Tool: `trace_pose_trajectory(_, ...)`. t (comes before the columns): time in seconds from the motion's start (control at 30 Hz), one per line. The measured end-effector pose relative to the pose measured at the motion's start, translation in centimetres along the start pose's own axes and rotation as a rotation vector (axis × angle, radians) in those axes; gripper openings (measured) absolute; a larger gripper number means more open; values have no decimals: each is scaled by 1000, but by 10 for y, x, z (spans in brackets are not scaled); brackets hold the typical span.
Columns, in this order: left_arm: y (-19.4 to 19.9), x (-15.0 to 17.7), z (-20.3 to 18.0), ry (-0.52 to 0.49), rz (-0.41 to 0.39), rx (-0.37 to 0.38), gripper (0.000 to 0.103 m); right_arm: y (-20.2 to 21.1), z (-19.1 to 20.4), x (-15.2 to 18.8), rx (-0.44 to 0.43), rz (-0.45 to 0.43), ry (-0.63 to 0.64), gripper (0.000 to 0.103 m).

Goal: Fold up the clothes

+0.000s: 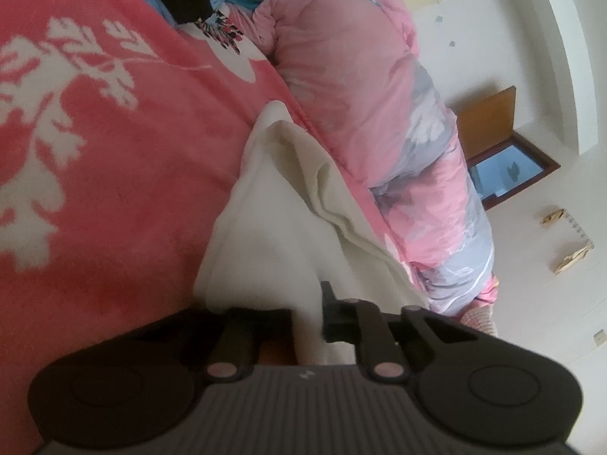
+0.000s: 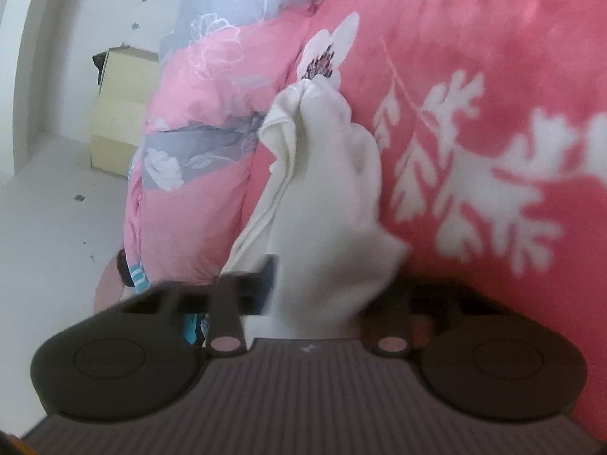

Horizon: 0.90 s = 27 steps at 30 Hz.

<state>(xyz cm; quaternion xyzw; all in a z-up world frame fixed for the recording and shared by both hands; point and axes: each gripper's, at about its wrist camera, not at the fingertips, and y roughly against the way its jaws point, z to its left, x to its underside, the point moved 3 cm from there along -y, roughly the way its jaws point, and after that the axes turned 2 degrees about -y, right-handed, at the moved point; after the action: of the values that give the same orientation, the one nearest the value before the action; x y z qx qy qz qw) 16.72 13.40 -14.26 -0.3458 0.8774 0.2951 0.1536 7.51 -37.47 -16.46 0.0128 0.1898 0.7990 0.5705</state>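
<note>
Left wrist view: the white cloth (image 1: 273, 204) is pinched by the left gripper (image 1: 307, 322) above the red blanket (image 1: 114, 170). Its other end is pinched by the right gripper (image 2: 315, 292), so a fold seems under way. Both ends should be kept held and brought together evenly.

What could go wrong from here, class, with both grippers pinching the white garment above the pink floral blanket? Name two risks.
1. The white garment is bunched into loose folds between the left gripper and right gripper, so any fold may set in crooked.
2. Each gripper seems to hold only a narrow edge; a tug could slip it free onto the blanket.
</note>
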Motion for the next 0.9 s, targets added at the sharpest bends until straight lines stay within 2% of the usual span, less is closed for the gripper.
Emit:
trace_pose_trajectory(0.23, 32, -2, -17, -41, -22, 13, 7, 26, 11, 2, -106, 1, -22, 13)
trace_pose_trajectory(0.5, 98, 20, -20, -62, 23, 48, 5, 88, 6, 27, -101, 62, -35, 12)
trace_pose_trajectory(0.63, 112, 39, -12, -59, 69, 43, 7, 119, 0, 38, -97, 88, -28, 13)
trace_pose_trajectory(0.7, 112, 46, -7, -68, 98, 18, 13, 122, -4, 38, -57, 100, -21, 17)
trace_pose_trajectory(0.73, 113, 48, -6, -71, 103, 4, 23, 122, -8, 37, -24, 104, -48, 20)
trace_pose_trajectory(0.83, 127, 47, -5, -96, 60, -26, 45, 123, -22, 31, 56, 107, -151, 35)
trace_pose_trajectory(0.9, 142, 44, -4, -110, 8, -37, 51, 132, -28, 28, 74, 85, -191, 42)
